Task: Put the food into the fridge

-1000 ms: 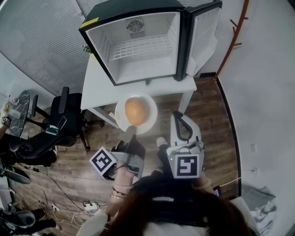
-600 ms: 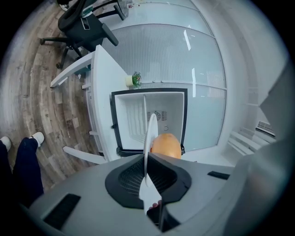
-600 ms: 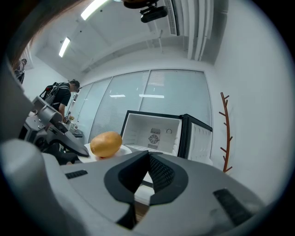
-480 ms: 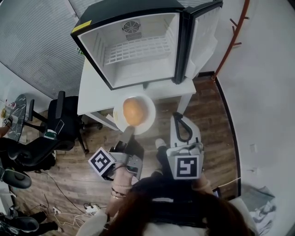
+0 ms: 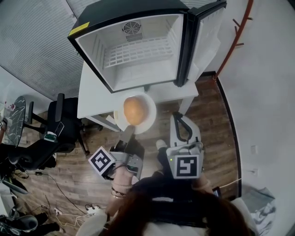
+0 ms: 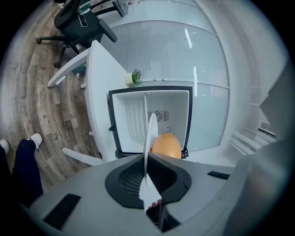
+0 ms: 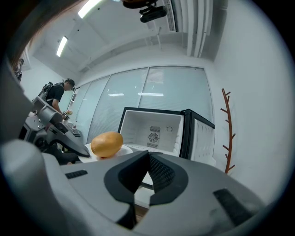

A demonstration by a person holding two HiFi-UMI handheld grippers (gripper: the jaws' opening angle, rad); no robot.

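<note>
Clamping the rim of the white plate (image 5: 147,120), the left gripper (image 5: 128,134) is holding the food (image 5: 134,109) just beyond its jaws, facing the open fridge (image 5: 133,9); the right gripper (image 5: 179,120) is hovering alongside, jaws together, empty.

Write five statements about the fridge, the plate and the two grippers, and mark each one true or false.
1. The fridge has its door open. True.
2. The left gripper is shut on the rim of the plate that carries the food. True.
3. The food is inside the fridge. False: it sits on the plate, in front of the fridge.
4. The right gripper holds the food. False: its jaws are together with nothing between them.
5. The fridge stands on the floor. False: it stands on a white table.
</note>
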